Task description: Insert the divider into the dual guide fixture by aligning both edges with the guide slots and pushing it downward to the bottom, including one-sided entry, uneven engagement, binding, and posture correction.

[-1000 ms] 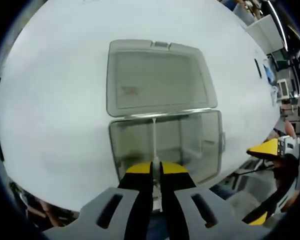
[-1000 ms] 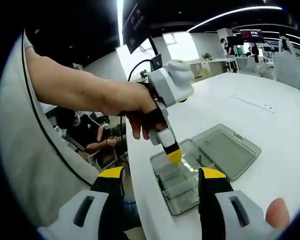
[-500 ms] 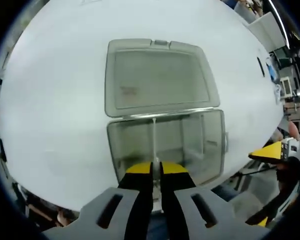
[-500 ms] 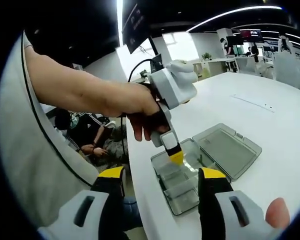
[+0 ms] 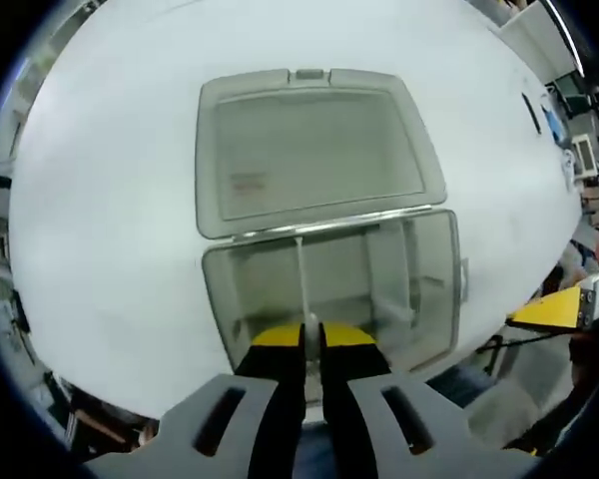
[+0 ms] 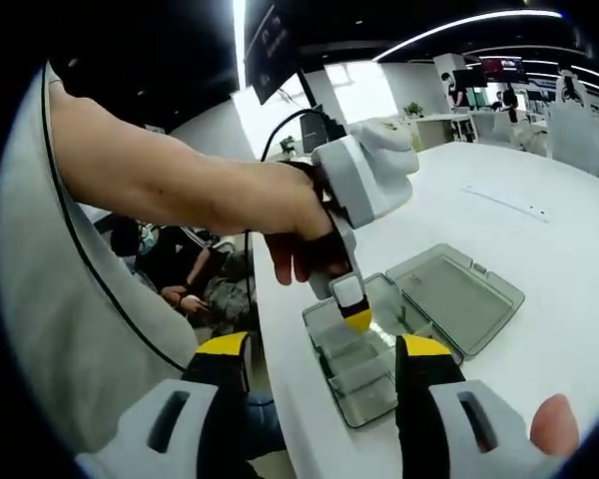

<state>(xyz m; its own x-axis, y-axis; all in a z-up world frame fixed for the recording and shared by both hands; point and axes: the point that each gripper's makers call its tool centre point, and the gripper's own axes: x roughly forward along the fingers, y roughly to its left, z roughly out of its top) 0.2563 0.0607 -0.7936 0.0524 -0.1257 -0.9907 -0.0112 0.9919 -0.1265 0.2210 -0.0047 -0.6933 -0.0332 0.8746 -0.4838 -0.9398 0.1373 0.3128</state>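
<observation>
A clear plastic box (image 5: 225, 299) lies on the white table (image 5: 100, 200) with its lid (image 5: 309, 150) folded open beyond it. My left gripper (image 5: 310, 334) is shut on a thin clear divider (image 5: 301, 284), seen edge-on and reaching across the box's inside to the hinge wall. In the right gripper view, a hand holds the left gripper (image 6: 357, 319) with its yellow tip just above the box (image 6: 354, 384), beside the open lid (image 6: 459, 294). My right gripper (image 6: 324, 347) stands open and holds nothing, back from the box. Its yellow tip (image 5: 551, 309) shows at the right edge.
The box sits close to the table's near edge (image 6: 280, 379). A bare forearm (image 6: 160, 180) crosses the right gripper view. A seated person (image 6: 195, 284) is beyond the table edge. A thin dark strip (image 6: 504, 205) lies farther along the table.
The left gripper has tilted and come down closer to the box with the divider. The box looks larger in the left gripper view. The right gripper has stayed open and still.
</observation>
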